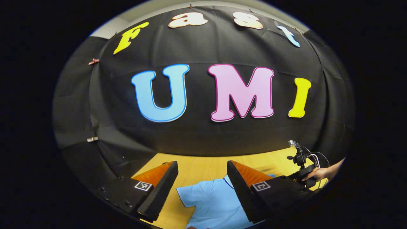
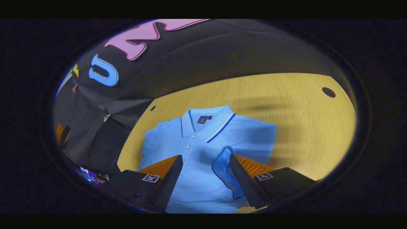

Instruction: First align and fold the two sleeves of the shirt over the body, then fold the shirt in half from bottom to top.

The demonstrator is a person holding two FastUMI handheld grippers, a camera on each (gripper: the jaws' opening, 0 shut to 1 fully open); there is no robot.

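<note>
The right tool [image 2: 206,178] is wide open and holds nothing. It hangs over the lower front of the shirt [image 2: 197,178]. The shirt is light blue and lies flat on the yellow wooden tabletop [image 2: 302,127]. Its collar [image 2: 208,122] points away from the tool, toward the black wall, and its bottom edge is nearest the tool. So the long way of the shirt runs from the tool out to the collar. One sleeve [image 2: 227,171] is folded in over the body of the shirt, just beside one finger of this tool. The other sleeve [image 2: 152,140] lies out flat from the body of the shirt.

The left tool [image 1: 202,190] is wide open too, and it holds nothing. The shirt [image 1: 216,203] lies below its fingers, with a sleeve [image 1: 187,194] sticking out to the side. Past the shirt, a hand [image 1: 319,173] holds the right tool's handle above the tabletop [image 1: 203,165].
</note>
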